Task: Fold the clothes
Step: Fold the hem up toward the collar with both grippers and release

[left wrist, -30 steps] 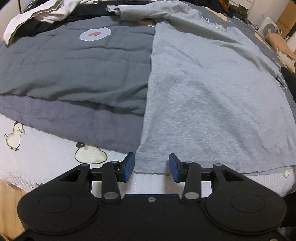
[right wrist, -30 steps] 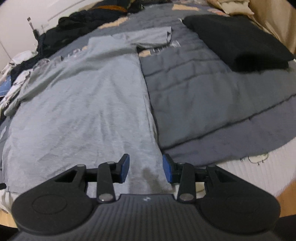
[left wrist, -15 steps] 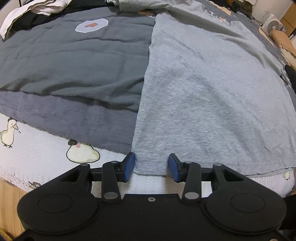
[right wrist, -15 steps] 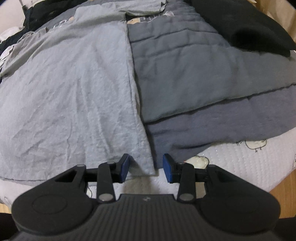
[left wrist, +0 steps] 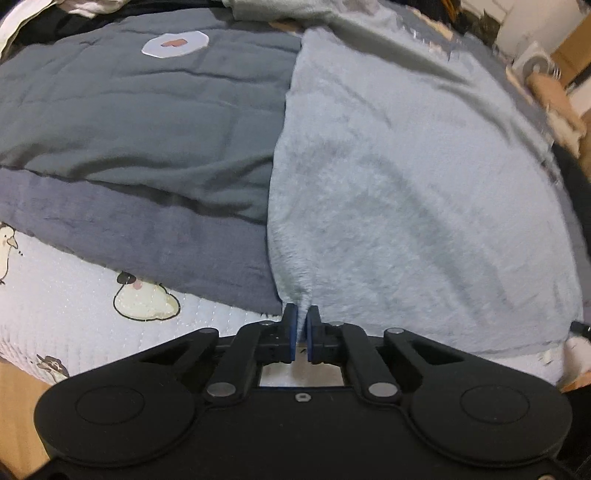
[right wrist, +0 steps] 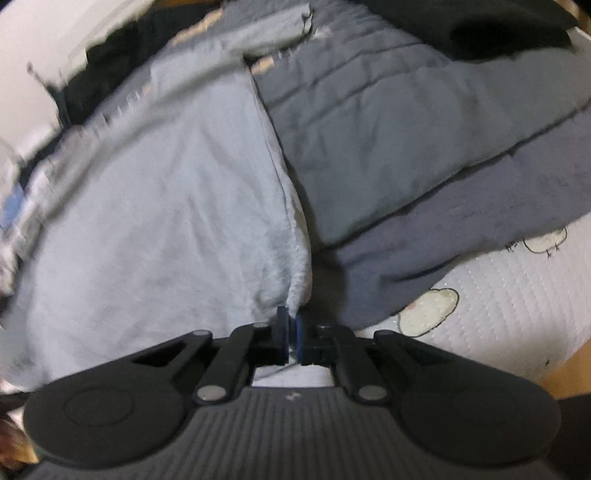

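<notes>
Two hem corners pinched: left gripper (left wrist: 302, 325) and right gripper (right wrist: 291, 332) each clench the grey T-shirt (left wrist: 406, 192), its length running straight ahead toward the collar.

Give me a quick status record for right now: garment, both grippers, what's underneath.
garment: light grey T-shirt, spread flat on the bed, hem toward the grippers
left gripper: shut on the T-shirt's near left hem corner
right gripper: shut on the near right hem corner
underneath: dark grey quilt over a white duck-print sheet
nearby: black garment on the quilt, far right
fold: not yet started
</notes>
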The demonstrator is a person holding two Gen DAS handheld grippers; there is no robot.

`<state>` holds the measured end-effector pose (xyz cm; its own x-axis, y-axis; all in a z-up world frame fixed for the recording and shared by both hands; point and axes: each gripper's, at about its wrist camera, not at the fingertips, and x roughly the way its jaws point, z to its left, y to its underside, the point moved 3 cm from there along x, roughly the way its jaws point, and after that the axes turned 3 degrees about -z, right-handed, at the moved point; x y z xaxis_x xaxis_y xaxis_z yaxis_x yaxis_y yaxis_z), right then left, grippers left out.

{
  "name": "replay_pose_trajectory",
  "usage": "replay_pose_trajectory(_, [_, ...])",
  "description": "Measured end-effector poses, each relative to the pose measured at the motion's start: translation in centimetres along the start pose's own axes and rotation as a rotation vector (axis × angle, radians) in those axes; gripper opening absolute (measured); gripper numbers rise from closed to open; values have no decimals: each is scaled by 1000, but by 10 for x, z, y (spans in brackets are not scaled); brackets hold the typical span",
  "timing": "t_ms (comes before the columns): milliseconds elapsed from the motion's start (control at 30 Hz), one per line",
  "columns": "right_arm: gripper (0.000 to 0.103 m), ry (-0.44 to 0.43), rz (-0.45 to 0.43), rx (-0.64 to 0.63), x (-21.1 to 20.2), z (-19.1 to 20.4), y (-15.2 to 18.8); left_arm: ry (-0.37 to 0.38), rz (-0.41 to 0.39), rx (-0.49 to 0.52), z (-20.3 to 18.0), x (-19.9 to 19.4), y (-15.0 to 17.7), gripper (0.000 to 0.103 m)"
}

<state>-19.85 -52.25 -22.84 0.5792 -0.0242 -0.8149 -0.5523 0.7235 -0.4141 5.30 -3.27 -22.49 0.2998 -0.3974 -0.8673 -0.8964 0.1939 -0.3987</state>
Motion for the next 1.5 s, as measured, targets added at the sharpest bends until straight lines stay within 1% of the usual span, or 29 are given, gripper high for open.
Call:
replay_pose_trajectory(167, [3, -99, -48, 39, -45, -1, -18, 46, -32, 47, -4, -34, -6, 5])
replay_pose_trajectory(300, [3, -140, -64, 40, -73, 2, -23, 67, -48, 109, -11, -62, -6, 5])
replay_pose_trajectory(400, [3, -141, -67, 37, -86, 1, -21, 74, -32, 148, -16, -74, 4, 5])
replay_pose_trajectory(533, [3, -140, -46, 43, -95, -6, -8, 85, 5, 217, -24, -85, 23, 4])
replay_pose_trajectory(600, [3, -147, -42, 61, -101, -12, 1, 89, 6, 237, -26, -93, 31, 4])
replay_pose_trajectory(700, [3, -150, -49, 79, -108, -17, 5, 101, -1, 236, -23, -100, 34, 4])
replay_pose_trajectory(800, [3, -160, -66, 103, -109, -18, 0, 110, -21, 206, -18, -101, 27, 4])
replay_pose_trajectory(933, [3, -192, -92, 123, -107, -11, -17, 112, -59, 180, -18, -99, 6, 4])
replay_pose_trajectory(1000, [3, -207, -106, 123, -102, -3, -30, 111, -77, 171, -20, -97, -6, 4])
replay_pose_trajectory(1100, [3, -229, -129, 120, -91, 12, -57, 104, -107, 163, -25, -91, -33, 4])
replay_pose_trajectory(1267, [3, -241, -148, 111, -59, 35, -106, 71, -147, 152, -32, -72, -87, 4])
replay_pose_trajectory(1400, [3, -224, -148, 114, -23, 47, -145, 40, -164, 132, -33, -47, -133, 4])
replay_pose_trajectory(1500, [3, -214, -139, 118, 10, 52, -171, 28, -164, 131, -35, -28, -155, 4])
